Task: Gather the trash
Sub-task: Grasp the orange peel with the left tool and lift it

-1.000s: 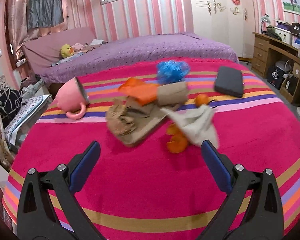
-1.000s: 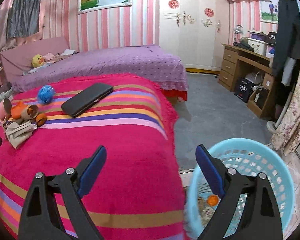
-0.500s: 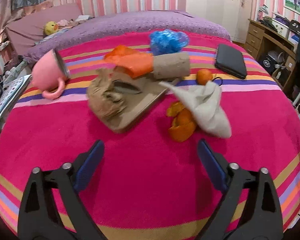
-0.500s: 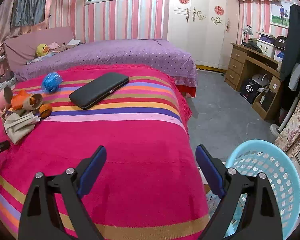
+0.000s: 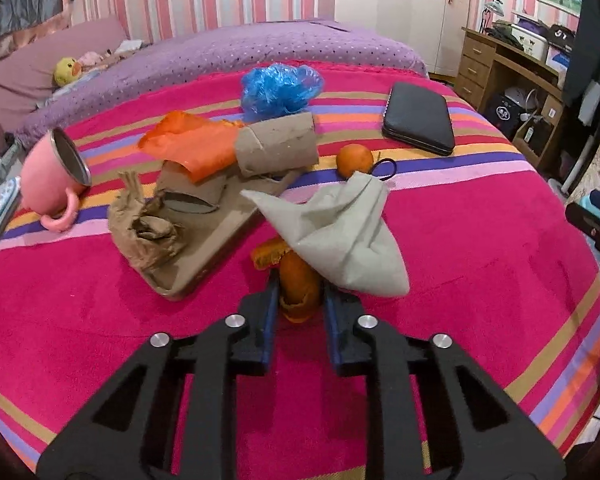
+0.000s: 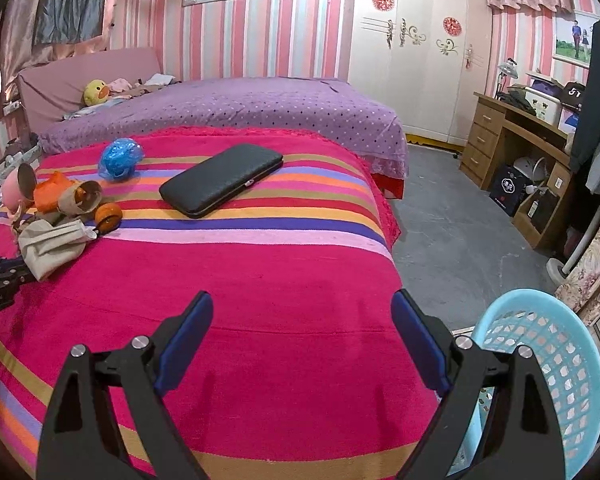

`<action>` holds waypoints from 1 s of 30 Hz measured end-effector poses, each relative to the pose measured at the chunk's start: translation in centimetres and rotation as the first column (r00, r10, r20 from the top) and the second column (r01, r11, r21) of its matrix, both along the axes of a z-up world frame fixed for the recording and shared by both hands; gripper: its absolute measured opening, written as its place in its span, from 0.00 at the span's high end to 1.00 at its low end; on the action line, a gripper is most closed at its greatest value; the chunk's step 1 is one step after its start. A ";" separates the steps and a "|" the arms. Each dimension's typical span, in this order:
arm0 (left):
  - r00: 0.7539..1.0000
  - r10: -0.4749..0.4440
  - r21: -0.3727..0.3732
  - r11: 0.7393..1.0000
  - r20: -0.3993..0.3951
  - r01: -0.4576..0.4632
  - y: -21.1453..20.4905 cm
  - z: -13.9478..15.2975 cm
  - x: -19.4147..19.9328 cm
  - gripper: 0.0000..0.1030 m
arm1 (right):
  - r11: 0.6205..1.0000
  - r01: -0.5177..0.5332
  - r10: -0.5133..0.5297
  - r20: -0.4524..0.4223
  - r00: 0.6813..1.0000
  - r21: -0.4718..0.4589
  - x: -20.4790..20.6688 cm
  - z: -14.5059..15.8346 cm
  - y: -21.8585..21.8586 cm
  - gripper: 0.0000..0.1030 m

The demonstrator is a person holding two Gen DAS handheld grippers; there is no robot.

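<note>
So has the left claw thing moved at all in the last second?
Yes. The left gripper has moved forward toward the trash pile and shut on the orange peel, which earlier lay well beyond its open fingers on the striped blanket.

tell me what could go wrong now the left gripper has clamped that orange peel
The left gripper is shut on the orange peel, which lies partly under the grey cloth; lifting may drag the cloth along. A second peel piece sits just beyond the jaws and could be left behind. The blue basket stands on the floor past the bed's edge, so a loosely pinched peel might drop during the carry.
</note>
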State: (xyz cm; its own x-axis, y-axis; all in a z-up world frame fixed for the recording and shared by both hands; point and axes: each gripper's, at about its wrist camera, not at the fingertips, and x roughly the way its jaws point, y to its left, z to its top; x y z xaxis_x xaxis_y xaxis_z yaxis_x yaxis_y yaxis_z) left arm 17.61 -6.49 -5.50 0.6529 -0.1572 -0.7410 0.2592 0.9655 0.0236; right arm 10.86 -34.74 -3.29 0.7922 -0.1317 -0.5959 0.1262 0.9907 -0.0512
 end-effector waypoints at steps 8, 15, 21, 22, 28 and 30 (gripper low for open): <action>0.998 0.005 0.035 0.999 0.063 -0.008 2.3 1.2 -2.2 0.83 | 1.000 -0.007 0.007 0.016 1.000 -0.010 -0.5 0.6 1.5 0.14; 0.990 0.010 0.017 1.000 0.142 -0.012 5.9 3.0 -4.5 0.83 | 0.998 -0.029 0.029 0.006 1.000 -0.057 -1.0 0.7 3.8 0.14; 0.983 0.115 -0.016 0.993 0.144 -0.114 9.9 3.3 -4.3 0.83 | 0.998 -0.046 0.047 0.022 0.999 -0.036 -1.6 1.4 6.1 0.14; 0.980 0.134 -0.020 0.991 0.145 -0.133 10.7 3.4 -4.2 0.83 | 0.998 -0.055 0.056 0.024 0.998 -0.032 -1.6 1.5 6.6 0.14; 0.961 0.236 -0.028 0.972 0.145 -0.235 14.7 3.4 -3.1 0.83 | 0.989 -0.141 0.142 0.035 0.989 -0.044 -1.0 2.2 11.7 0.14; 0.954 0.261 -0.024 0.965 0.150 -0.260 15.6 3.5 -2.8 0.83 | 0.983 -0.178 0.180 0.035 0.983 -0.045 -0.5 2.4 13.8 0.14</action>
State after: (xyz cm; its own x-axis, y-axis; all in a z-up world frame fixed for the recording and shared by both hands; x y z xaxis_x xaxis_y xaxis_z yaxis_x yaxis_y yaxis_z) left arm 14.77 9.12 -2.02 0.7756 0.0306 -0.6305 -0.0075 0.9992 0.0393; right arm 10.37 -20.95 -0.89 0.8278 -0.0097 -0.5610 -0.0504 0.9945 -0.0916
